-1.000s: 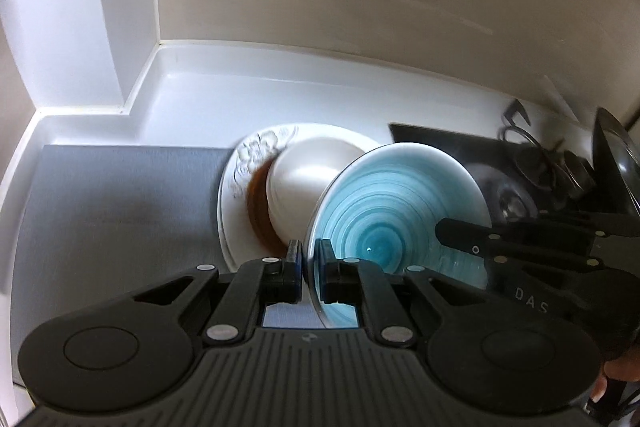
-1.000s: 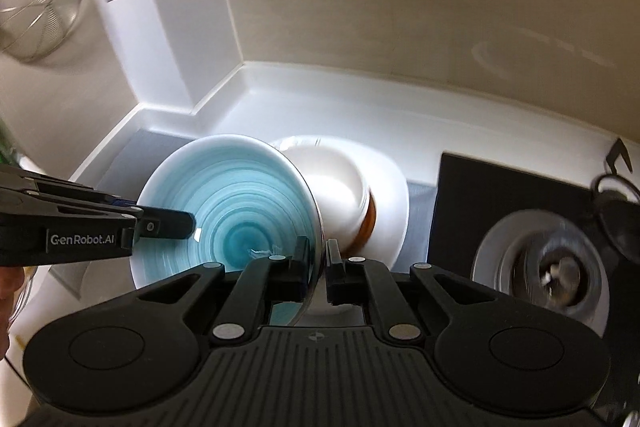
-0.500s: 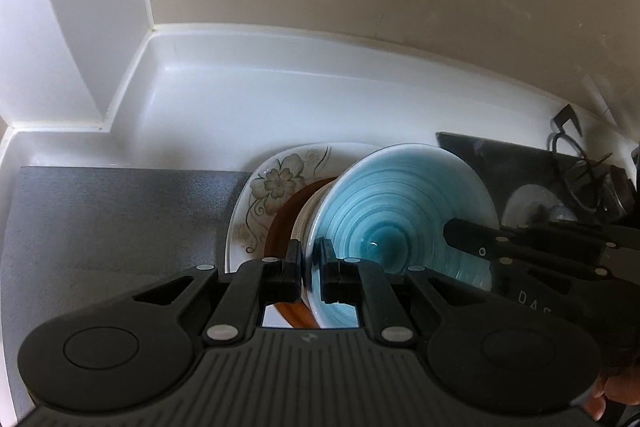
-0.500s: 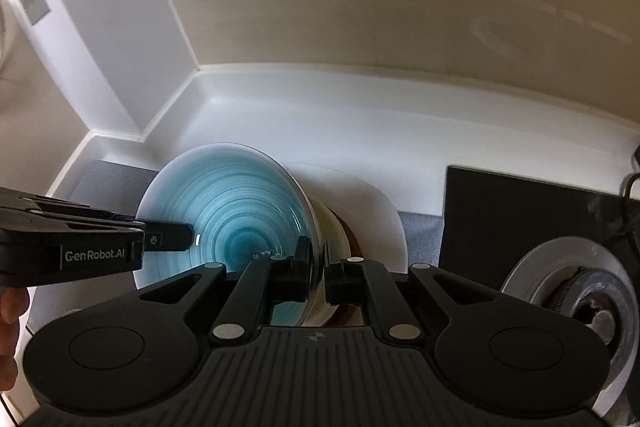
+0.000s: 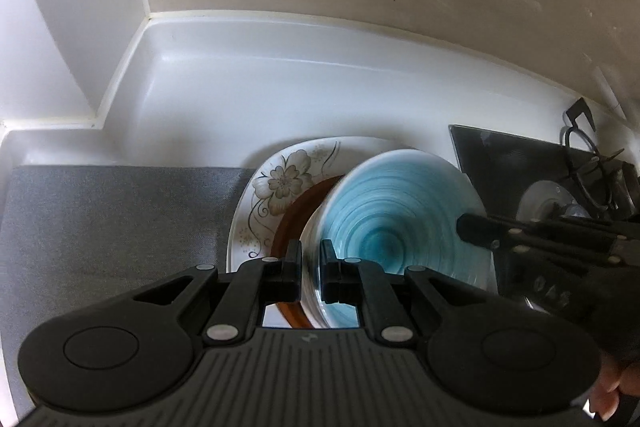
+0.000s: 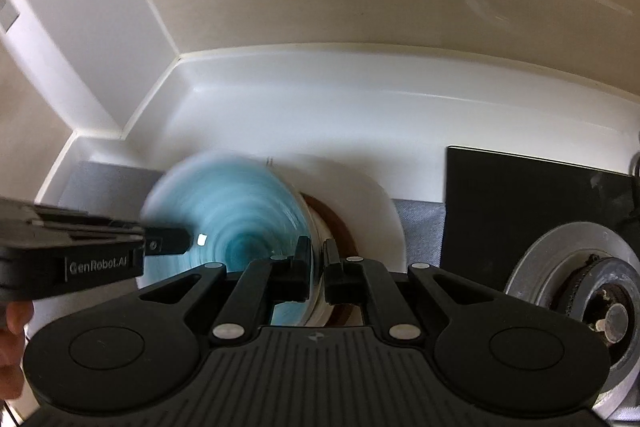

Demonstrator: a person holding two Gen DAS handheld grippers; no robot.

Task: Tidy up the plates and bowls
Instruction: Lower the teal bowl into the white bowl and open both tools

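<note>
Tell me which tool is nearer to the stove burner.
Right. The right tool grips the blue bowl's rim on the side facing the stove burner. The left tool grips the opposite rim, with the bowl between it and the burner.

A home kitchen. A white desk (image 6: pixel 360 115) with a moulded upstand runs into a beige wall corner. A black glass gas hob (image 6: pixel 520 211) sits set into it, its round burner (image 6: pixel 592 275) and pan support (image 5: pixel 588 163) showing. Crockery, a floral plate (image 5: pixel 276 195) among it, rests on a grey mat (image 5: pixel 112 219).
</note>
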